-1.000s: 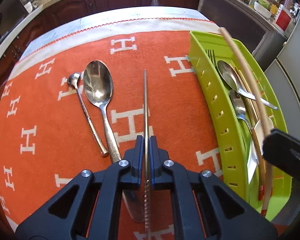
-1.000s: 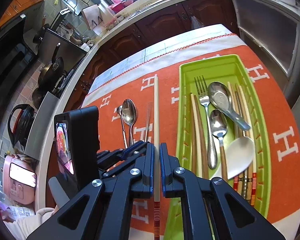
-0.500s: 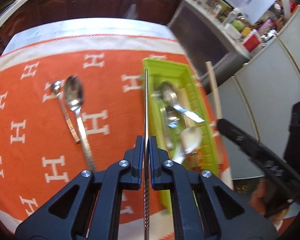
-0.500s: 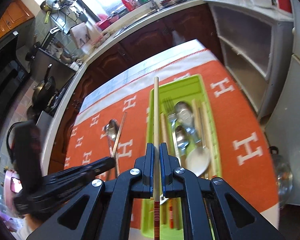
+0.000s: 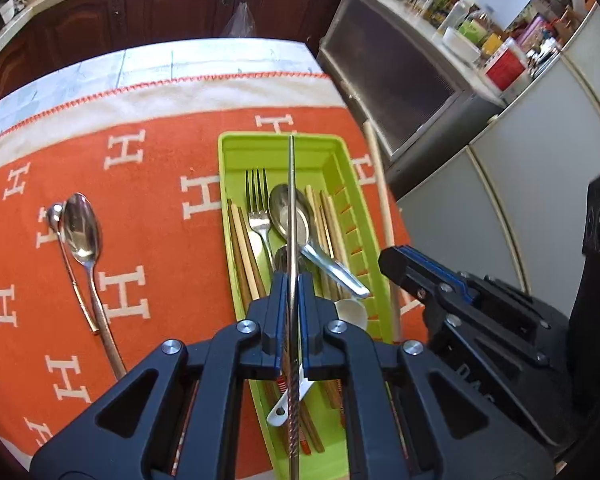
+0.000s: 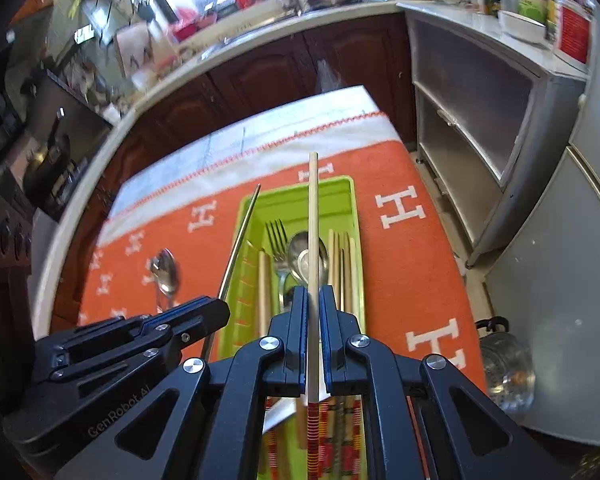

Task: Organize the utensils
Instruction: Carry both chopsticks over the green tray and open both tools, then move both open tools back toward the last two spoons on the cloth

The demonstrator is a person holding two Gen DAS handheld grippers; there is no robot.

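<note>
Since a second ago both my grippers have swung from the orange cloth (image 5: 160,184) over to the green tray (image 5: 236,148), which now sits under both chopsticks. My left gripper (image 5: 291,280) is clamped on the metal chopstick (image 5: 291,200); its long axis runs straight away from me along the tray's length, tip toward the far wall, and its near end is cut off at the bottom edge of the left view. My right gripper (image 6: 313,292) is clamped on the wooden chopstick (image 6: 313,220), also pointing lengthwise up the tray, with its red-striped end nearest me and running out of the frame. My own fingers hide the near half of the tray, so I cannot count what lies there; I make out a fork (image 5: 258,200), a steel spoon (image 5: 290,216), a white spoon (image 5: 352,312) and several wooden chopsticks (image 5: 240,240), partly covered. Whether either held chopstick touches the tray I cannot tell. Two spoons (image 5: 80,232) lie side by side on the cloth, left of the tray, handles toward me. The far worktop in the right view is blurred.
</note>
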